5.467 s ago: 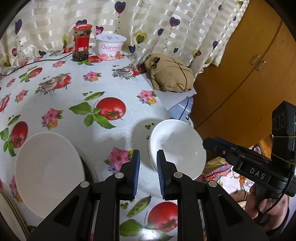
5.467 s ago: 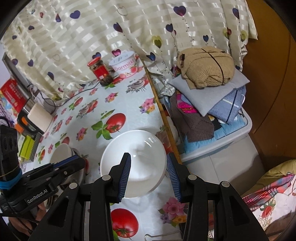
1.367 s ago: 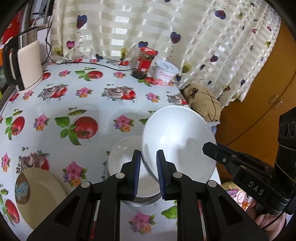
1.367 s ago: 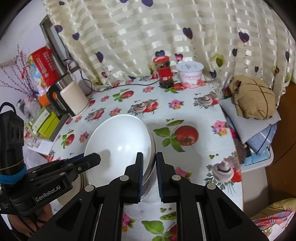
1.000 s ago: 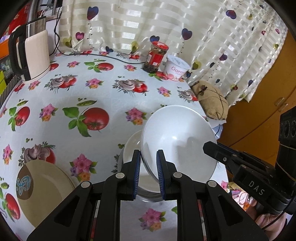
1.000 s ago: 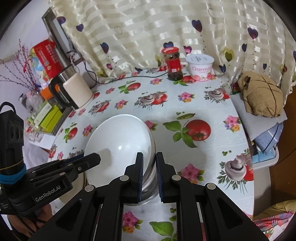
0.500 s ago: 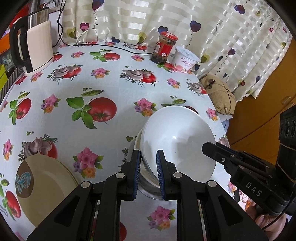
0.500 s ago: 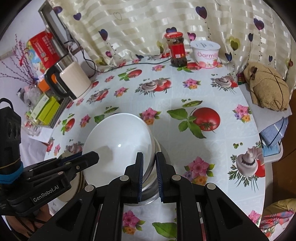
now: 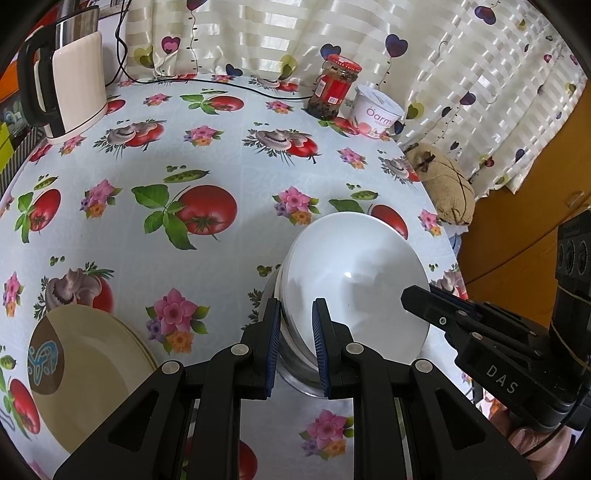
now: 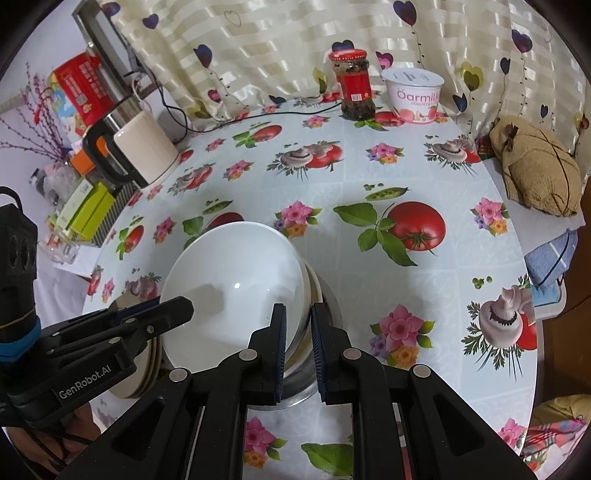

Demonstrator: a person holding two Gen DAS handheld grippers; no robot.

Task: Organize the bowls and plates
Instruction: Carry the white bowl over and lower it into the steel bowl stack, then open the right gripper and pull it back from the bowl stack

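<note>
Left wrist view: we see the left gripper point(image 9: 294, 334) clamped on the near rim of the white bowl point(image 9: 354, 284), which sits tilted on a stack of bowls on the table point(image 9: 229, 251). The right gripper point(image 10: 297, 341) pinches the opposite rim. Cream plates point(image 9: 85, 369) lie to the left, apart.

Bowl point(image 9: 354, 280): white glazed ceramic, glossy, smooth, with a light glint.
Basin point(image 10: 325, 302) beneath: bright metal, reflective.
Plate point(image 9: 85, 365): cream ceramic, satin sheen.
Counter point(image 9: 221, 155) cover: printed plastic cloth, slick, faintly embossed.
Tools point(image 9: 293, 334) point(image 10: 297, 334): matt black plastic, ribbed blue pads, metal pins.
Jar point(image 9: 334, 88): clear glass, red lid.
Curtain point(image 10: 295, 33): satin-striped cloth.
Cabinet point(image 9: 535, 206): smooth wood.
</note>
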